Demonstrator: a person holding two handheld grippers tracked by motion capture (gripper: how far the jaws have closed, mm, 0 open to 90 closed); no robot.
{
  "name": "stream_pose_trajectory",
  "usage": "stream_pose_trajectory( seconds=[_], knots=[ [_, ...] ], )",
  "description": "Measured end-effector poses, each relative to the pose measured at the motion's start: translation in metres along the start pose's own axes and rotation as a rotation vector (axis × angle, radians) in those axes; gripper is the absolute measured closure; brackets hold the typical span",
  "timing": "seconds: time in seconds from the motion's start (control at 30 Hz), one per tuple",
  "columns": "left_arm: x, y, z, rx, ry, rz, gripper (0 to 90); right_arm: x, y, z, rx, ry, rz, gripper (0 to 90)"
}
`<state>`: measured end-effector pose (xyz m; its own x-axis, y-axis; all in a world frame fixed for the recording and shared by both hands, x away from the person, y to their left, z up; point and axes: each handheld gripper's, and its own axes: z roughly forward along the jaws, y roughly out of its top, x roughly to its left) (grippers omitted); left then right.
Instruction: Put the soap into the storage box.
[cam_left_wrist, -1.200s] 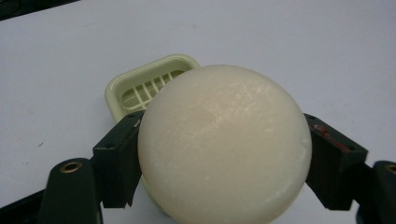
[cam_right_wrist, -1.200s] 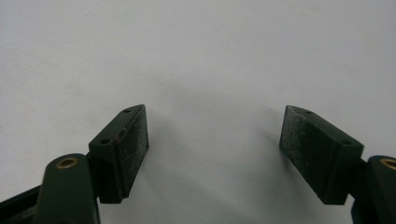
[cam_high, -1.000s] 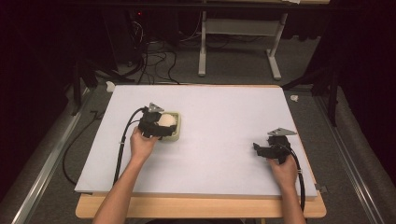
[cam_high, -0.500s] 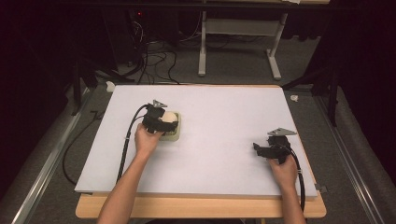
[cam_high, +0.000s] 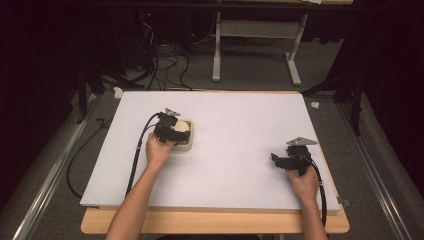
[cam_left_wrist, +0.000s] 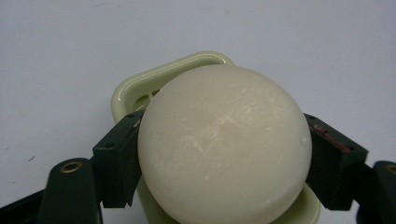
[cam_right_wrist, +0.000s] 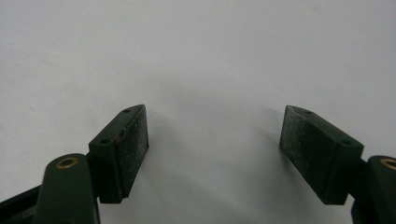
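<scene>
Clamped between both black pads of the left gripper (cam_left_wrist: 219, 154): a round, cream-white soap bar (cam_left_wrist: 224, 144), smooth and faintly scuffed on top, squeezed at its left and right flanks. Directly beneath it, a pale green dish (cam_left_wrist: 140, 88) with a rounded rim, its far corner showing past the soap in the left gripper view; whether the soap touches the dish cannot be told. Seen from the high view, the left gripper (cam_high: 172, 134) over the dish (cam_high: 186, 146) on the left half of the white table (cam_high: 240, 125), soap (cam_high: 181, 126) peeking out past the black body, cable curving back toward the near edge beside the forearm. Well apart, near the right edge of the table, the right gripper (cam_high: 278, 160), held low in the other hand and pointing leftward. From the right gripper view, its two pads (cam_right_wrist: 133, 140) spread wide, nothing between them but bare white tabletop. Beyond the table, grey floor, tangled cables (cam_high: 165, 65) and a white stand (cam_high: 255, 35).
</scene>
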<state>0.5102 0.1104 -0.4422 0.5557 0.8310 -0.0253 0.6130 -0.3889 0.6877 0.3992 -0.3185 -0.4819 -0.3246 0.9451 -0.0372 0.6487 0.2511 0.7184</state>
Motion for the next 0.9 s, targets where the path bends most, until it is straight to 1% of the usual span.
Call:
stream_pose_trajectory(
  seconds=[0.17,0.2,0.27,0.33,0.47,0.63,0.67,0.7,0.73,0.8,0.87,0.9],
  knots=[
    [0.0006,-0.0005,0.0044,0.01,0.011,-0.002,24.6,0.0,0.0,0.0,0.0,0.0,0.0,24.3],
    [0.0006,-0.0011,0.0061,0.016,0.022,0.002,24.6,0.0,0.0,0.0,0.0,0.0,0.0,24.3],
    [0.0,-0.0018,0.0073,0.02,0.028,0.009,24.6,0.0,0.0,0.0,0.0,0.0,0.0,24.3],
    [-0.001,-0.0018,0.0075,0.022,0.03,0.015,24.6,0.0,0.0,0.0,0.0,0.0,0.0,24.3],
    [-0.0015,-0.0016,0.0077,0.024,0.027,0.017,24.6,-0.0001,0.0,0.0,0.0,0.0,-0.001,24.3],
    [-0.0019,-0.0018,0.0082,0.027,0.034,0.016,24.5,0.0,0.0,0.0,0.0,0.0,0.0,24.3],
    [-0.0039,-0.0018,0.0083,0.028,0.055,0.028,24.5,0.0,0.0,0.0,0.0,0.0,-0.001,24.3],
    [-0.0039,-0.0018,0.0083,0.028,0.055,0.028,24.5,0.0,0.0,0.0,0.0,0.0,0.0,24.3],
    [-0.0054,-0.0018,0.0087,0.031,0.067,0.036,24.5,0.0,0.0,0.0,0.0,0.0,0.0,24.3],
    [-0.006,-0.002,0.0092,0.027,0.071,0.038,24.3,0.0,0.0,0.0,0.0,0.0,-0.001,24.3],
    [-0.006,-0.001,0.0066,0.001,0.061,0.03,23.7,0.0,0.0,0.0,0.0,0.0,0.0,24.3],
    [-0.006,-0.001,0.0066,0.001,0.061,0.03,23.7,0.0001,0.0,0.0,0.0,-0.001,0.001,24.3]
  ],
)
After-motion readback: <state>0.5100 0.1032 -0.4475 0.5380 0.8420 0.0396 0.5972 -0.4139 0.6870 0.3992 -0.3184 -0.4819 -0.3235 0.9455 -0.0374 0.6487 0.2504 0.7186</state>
